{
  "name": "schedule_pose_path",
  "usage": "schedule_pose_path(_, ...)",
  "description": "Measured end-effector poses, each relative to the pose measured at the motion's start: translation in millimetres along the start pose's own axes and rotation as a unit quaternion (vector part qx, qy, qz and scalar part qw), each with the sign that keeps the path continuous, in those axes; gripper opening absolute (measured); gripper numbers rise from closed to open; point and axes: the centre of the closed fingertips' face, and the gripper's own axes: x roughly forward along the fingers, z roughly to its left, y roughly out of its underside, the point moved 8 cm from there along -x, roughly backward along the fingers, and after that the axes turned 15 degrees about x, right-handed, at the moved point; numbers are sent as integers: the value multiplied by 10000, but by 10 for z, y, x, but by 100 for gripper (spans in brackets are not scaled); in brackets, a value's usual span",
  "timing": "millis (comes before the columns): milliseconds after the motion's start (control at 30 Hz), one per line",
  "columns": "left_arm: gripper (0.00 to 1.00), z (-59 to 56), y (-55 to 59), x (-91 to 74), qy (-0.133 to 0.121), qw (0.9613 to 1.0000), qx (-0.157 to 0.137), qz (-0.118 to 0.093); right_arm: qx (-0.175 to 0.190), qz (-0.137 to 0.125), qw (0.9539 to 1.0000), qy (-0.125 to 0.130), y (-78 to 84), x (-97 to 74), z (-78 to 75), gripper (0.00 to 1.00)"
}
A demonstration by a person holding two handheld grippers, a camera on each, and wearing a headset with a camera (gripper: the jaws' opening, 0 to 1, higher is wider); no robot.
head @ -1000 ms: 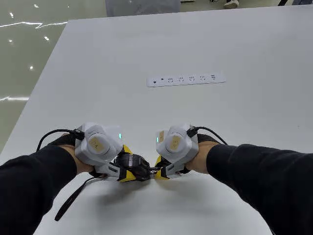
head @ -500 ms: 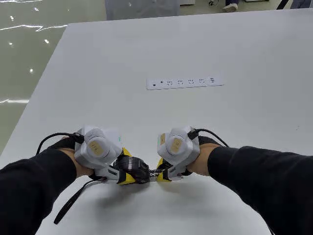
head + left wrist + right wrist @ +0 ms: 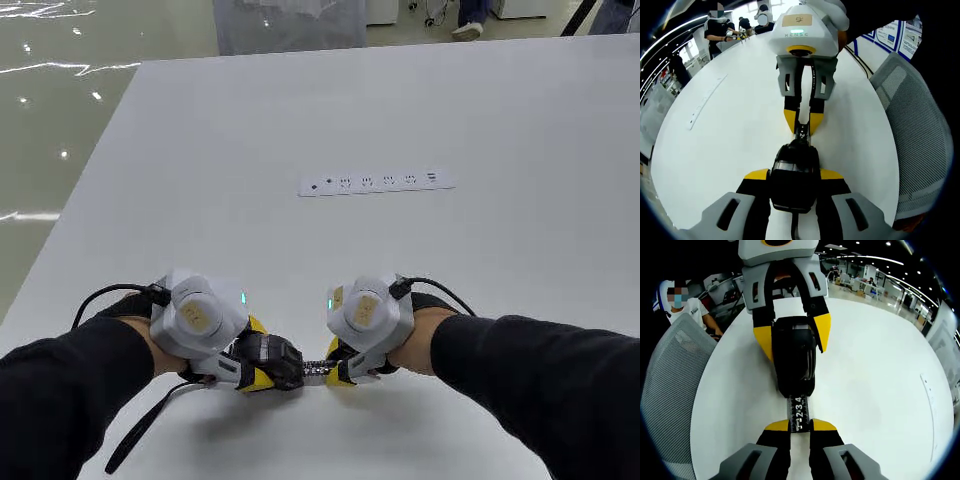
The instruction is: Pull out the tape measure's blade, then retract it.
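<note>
A black tape measure (image 3: 272, 360) sits just above the white table near its front edge, and my left gripper (image 3: 258, 368) is shut on its case (image 3: 794, 175). A short stretch of numbered blade (image 3: 799, 412) sticks out of the case (image 3: 796, 355) toward the right. My right gripper (image 3: 332, 371) is shut on the blade's end (image 3: 802, 134), its yellow fingertips (image 3: 777, 426) pinching the strip. The two grippers face each other, a few centimetres apart. A black wrist strap (image 3: 150, 420) trails from the left gripper across the table.
A white power strip (image 3: 375, 182) lies flat mid-table, well beyond the grippers. A grey mesh chair (image 3: 920, 130) stands beside the table. The glossy floor (image 3: 50, 100) lies past the table's left edge, and people stand at benches far behind.
The head camera tipped, so the scene shifted down. The grippers have drawn slightly apart, and a short piece of blade now bridges them.
</note>
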Motion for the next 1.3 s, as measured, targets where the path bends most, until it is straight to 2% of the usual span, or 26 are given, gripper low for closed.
schedule_pose_path(1300, 29, 1, 0, 9, -1, 10000, -4, 21, 8, 107, 9999, 3, 172, -142, -74, 9)
